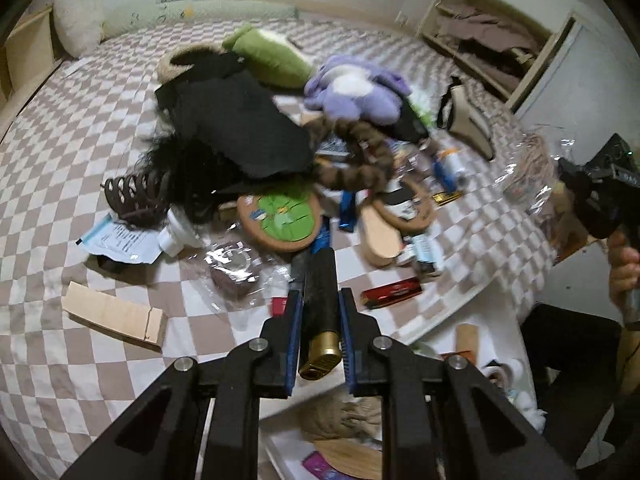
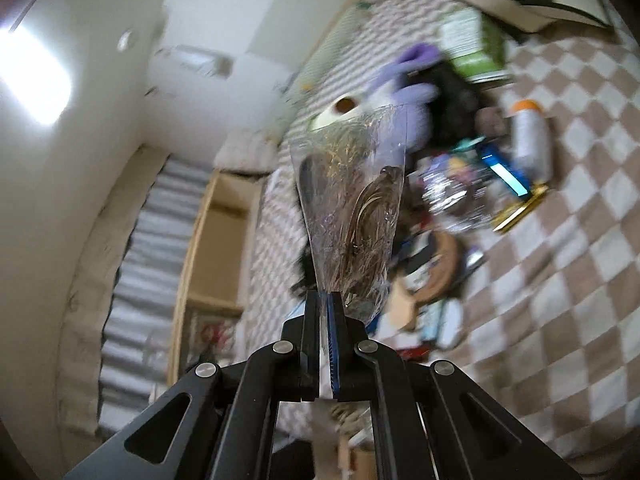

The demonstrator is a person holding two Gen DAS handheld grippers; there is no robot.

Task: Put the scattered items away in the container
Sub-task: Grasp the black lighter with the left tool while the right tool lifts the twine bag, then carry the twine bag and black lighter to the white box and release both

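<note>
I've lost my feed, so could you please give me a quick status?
Left gripper shut on black tube. Right gripper shut on clear bag. Container below.

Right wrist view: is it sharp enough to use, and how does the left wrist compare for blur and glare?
Right wrist view: heavy motion smear over the bed clutter, a blown-out ceiling light at upper left; only the right gripper and its clear plastic bag read fairly crisp. Left wrist view: much sharper, fisheye bending the checkered bedspread, slight blur at right, left gripper clamping a black tube.
</note>
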